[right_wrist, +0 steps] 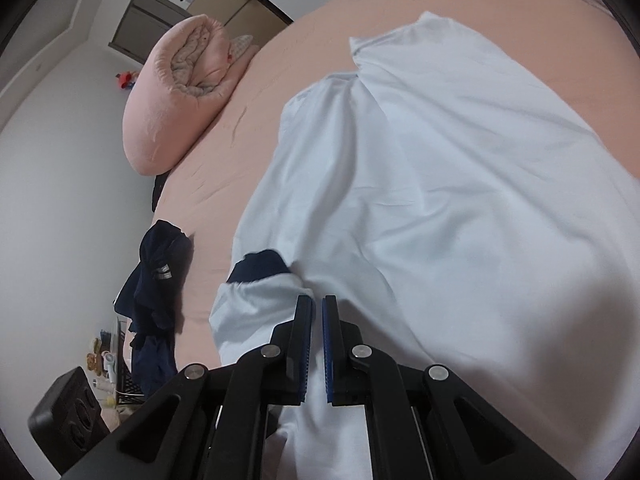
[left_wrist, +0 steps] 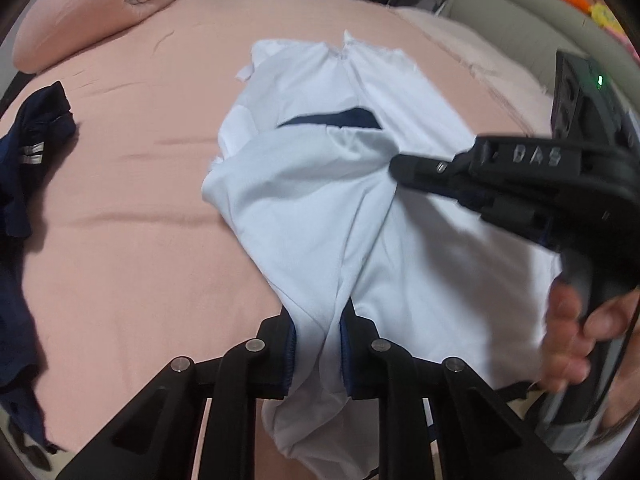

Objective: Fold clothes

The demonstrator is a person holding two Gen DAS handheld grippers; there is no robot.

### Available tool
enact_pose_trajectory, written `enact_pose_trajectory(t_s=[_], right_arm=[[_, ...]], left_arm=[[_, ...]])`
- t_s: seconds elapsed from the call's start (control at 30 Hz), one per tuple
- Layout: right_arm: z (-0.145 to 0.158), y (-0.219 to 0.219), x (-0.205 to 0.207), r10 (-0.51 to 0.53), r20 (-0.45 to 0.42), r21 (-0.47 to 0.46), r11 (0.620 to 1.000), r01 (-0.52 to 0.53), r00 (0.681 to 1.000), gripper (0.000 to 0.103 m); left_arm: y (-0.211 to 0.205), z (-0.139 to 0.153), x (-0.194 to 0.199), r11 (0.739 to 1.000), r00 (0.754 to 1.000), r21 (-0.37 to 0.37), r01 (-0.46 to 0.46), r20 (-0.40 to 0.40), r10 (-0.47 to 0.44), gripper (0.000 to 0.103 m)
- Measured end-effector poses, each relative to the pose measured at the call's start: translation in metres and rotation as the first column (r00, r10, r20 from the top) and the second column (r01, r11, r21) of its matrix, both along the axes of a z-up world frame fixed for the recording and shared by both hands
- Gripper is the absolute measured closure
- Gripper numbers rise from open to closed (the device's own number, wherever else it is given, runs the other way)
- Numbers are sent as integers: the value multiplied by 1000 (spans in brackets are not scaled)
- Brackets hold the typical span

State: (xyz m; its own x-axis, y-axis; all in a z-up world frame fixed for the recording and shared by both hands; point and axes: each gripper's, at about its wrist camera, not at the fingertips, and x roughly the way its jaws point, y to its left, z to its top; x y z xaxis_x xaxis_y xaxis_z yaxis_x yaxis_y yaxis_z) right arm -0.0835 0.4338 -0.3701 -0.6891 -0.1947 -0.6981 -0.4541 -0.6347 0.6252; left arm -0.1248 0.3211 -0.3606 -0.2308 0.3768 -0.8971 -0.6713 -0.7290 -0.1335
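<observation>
A white shirt (left_wrist: 320, 184) with a dark navy collar lies on the pink bed (left_wrist: 132, 208). My left gripper (left_wrist: 318, 320) is shut on a bunched fold of the white shirt at its near end. My right gripper (left_wrist: 404, 168) reaches in from the right and pinches the cloth near the collar. In the right wrist view the white shirt (right_wrist: 440, 184) spreads ahead, and the right gripper (right_wrist: 317, 308) has its blue pads nearly together with white cloth between them, beside the navy collar (right_wrist: 256, 266).
A dark navy garment (left_wrist: 24, 184) lies crumpled at the bed's left side; it also shows in the right wrist view (right_wrist: 156, 276). A rolled pink duvet (right_wrist: 180, 92) sits at the head of the bed. A grey sofa (left_wrist: 532, 20) stands beyond the right edge.
</observation>
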Motion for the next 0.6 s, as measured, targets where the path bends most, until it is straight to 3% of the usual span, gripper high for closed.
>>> enact_pose_trajectory(t_s=[0.1, 0.33, 0.4, 0.47, 0.5, 0.6], right_arm=[[1, 1, 2, 9, 1, 23, 1000, -9, 1000, 100], [12, -12, 2, 144, -28, 3, 990, -144, 989, 97], [14, -19, -1, 180, -24, -4, 984, -180, 983, 88], [11, -25, -6, 211, 0, -23, 977, -211, 978, 52], [9, -29, -7, 220, 8, -32, 975, -219, 976, 46], [7, -37, -8, 252, 0, -46, 967, -251, 968, 45]], left_arm=[[6, -3, -1, 999, 1000, -39, 3, -15, -4, 87], [-1, 28, 13, 1000, 995, 16, -2, -97, 3, 82], [1, 31, 16, 1000, 993, 10, 0, -121, 1, 72], [-6, 34, 25, 1000, 992, -1, 3, -128, -3, 59], [-4, 32, 22, 1000, 993, -4, 4, -122, -5, 53], [-7, 29, 19, 1000, 993, -14, -1, -115, -1, 50]])
